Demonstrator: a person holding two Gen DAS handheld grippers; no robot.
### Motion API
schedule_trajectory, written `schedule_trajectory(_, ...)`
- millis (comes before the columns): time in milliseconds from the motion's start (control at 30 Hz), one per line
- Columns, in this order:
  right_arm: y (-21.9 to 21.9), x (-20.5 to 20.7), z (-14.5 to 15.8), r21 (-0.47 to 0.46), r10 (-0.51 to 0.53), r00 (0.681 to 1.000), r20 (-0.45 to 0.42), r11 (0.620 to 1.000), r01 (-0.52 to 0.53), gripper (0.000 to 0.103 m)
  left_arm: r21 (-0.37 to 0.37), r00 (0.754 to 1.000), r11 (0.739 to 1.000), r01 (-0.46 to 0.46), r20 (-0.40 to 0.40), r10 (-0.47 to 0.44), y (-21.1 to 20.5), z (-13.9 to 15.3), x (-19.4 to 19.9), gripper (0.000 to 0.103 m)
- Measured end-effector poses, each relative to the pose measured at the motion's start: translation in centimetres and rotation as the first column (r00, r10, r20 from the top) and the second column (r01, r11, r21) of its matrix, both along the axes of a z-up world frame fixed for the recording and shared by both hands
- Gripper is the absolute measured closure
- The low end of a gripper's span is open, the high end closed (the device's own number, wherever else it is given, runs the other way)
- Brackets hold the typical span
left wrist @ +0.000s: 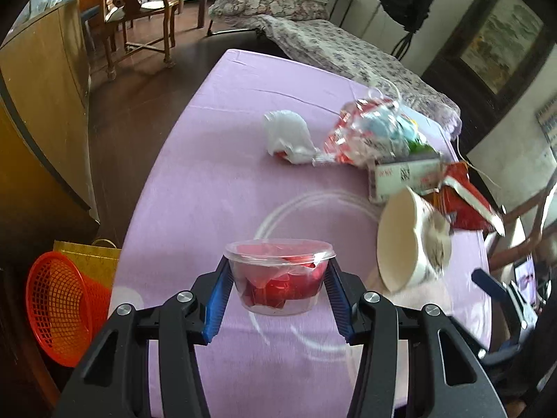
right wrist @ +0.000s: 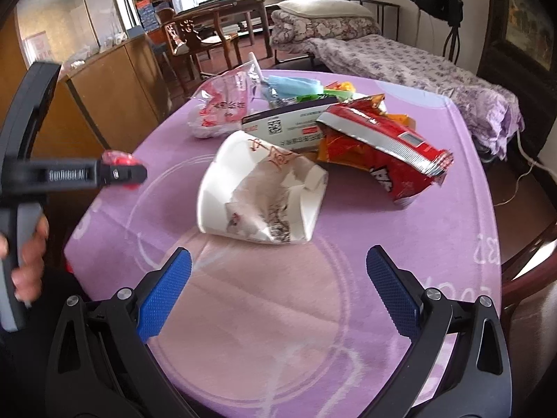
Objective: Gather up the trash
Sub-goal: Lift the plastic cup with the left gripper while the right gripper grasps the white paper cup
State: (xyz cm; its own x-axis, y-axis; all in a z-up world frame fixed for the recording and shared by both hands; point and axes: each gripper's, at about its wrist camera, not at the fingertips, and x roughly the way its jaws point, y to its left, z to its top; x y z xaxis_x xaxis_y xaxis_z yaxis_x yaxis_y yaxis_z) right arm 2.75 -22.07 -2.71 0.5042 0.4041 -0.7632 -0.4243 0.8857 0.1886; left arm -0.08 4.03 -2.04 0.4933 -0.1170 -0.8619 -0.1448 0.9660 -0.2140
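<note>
A: Left wrist view: left gripper [left wrist: 278, 280] clamped on a clear plastic cup [left wrist: 279, 275] with red wrapping inside, blue pads pressed against both its sides, held above the near part of the purple table [left wrist: 195, 188]. Seen only here: orange mesh basket [left wrist: 61, 304] on the floor beside the table's left edge, yellow paper bag [left wrist: 95, 257] just behind it. Also only here: white crumpled bag [left wrist: 287, 136] on the table, left of the trash pile.

B: Right wrist view: right gripper [right wrist: 278, 291] with jaws apart, nothing between the pads, hovering over the table just before the tipped white paper cup [right wrist: 261, 195]. Seen only here: left gripper from the side, at the table's left edge, red contents showing at its tip; a person's hand [right wrist: 29, 261] around its grey handle.

A: Shared by both views: paper cup on its side, red snack bag [right wrist: 379, 153] touching it behind, white flat box [right wrist: 289, 129] behind the cup and partly under the snack bag, clear printed bag [right wrist: 222, 104] left of the box.

B: Writing: QR code on the box, small print beside it too small to read. Brush-style characters on the paper cup, not legible. Large white letters on the snack bag, partly folded, unreadable. Pale lettering on the left gripper's side bar, blurred.
</note>
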Motion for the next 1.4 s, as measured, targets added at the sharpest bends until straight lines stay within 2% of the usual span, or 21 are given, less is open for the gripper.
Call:
schedule_trajectory(133,-1.3,-0.4,0.6,0.026,-0.044,0.999,0.025,0.999,0.044,0.006,-0.002,1.000,1.000,0.000,0.012,0.000,0.1,0.0,-0.5,0.052)
schedule_trajectory(267,-1.6,0.0,0.2,0.065,-0.030,0.999,-0.015,0.997,0.031,0.006,-0.006,1.000,1.000,-0.001,0.022,0.001,0.3,0.0,-0.6,0.052)
schedule_trajectory(367,-0.6,0.0,-0.1,0.043,-0.008,1.000,-0.019,0.999,0.009,0.006,-0.026,1.000,1.000,0.009,0.028,-0.008,0.6,0.1,-0.1,0.052)
schedule_trajectory(467,0.5,0.4,-0.2,0.081,0.013,0.998,-0.055,0.997,-0.008,0.006,-0.030,0.999,0.999,0.028,0.028,-0.027,0.3,-0.1,0.0,0.052)
schedule_trajectory(567,1.9,1.0,-0.4,0.045,-0.010,0.998,-0.063,0.999,0.013,0.006,-0.023,0.999,0.999,0.035,0.034,-0.035,0.2,-0.2,-0.1,0.052)
schedule_trajectory(733,3.6,2.7,-1.0,0.076,-0.056,0.994,-0.094,0.995,0.063,0.006,-0.017,0.999,1.000,0.018,0.028,-0.017,0.8,-0.5,0.2,0.052)
schedule_trajectory(933,4.7,4.7,-1.7,0.060,-0.122,0.983,-0.137,0.990,0.131,0.006,-0.040,1.000,0.999,-0.007,0.026,0.008,1.6,-0.7,0.1,0.052)
schedule_trajectory(1067,4.8,5.9,-1.8,0.035,-0.176,0.975,-0.136,0.983,0.182,0.006,-0.050,1.000,0.999,-0.007,0.025,0.008,1.8,-0.8,0.0,0.052)
schedule_trajectory(1400,6.2,6.0,-2.9,-0.060,-0.174,0.977,-0.124,0.984,0.167,0.007,-0.038,1.000,0.999,-0.001,0.027,0.002,1.4,-0.8,0.1,0.052)
